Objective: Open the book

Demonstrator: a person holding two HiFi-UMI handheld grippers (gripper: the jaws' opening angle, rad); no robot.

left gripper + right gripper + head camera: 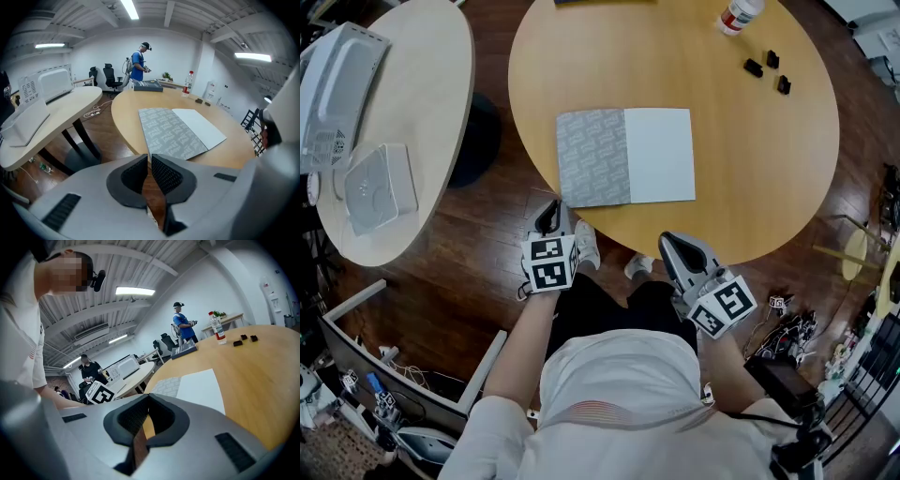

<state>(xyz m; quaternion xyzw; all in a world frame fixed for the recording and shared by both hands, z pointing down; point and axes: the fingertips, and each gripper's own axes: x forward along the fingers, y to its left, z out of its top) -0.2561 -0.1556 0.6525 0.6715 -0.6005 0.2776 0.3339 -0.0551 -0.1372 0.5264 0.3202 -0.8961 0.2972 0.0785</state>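
Grey-patterned on its left half and plain white on its right, the book [625, 157] lies flat on the round wooden table [750, 169], near the table's edge closest to the person. It looks already spread open, so little seems left to do. The left gripper [551, 217] and right gripper [680, 248] hang just off that table edge, jaws pressed together on nothing.

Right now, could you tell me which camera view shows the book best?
The head view: it looks down on the whole book, grey patterned half and white half. The left gripper view shows it foreshortened; the right gripper view hides its near edge.
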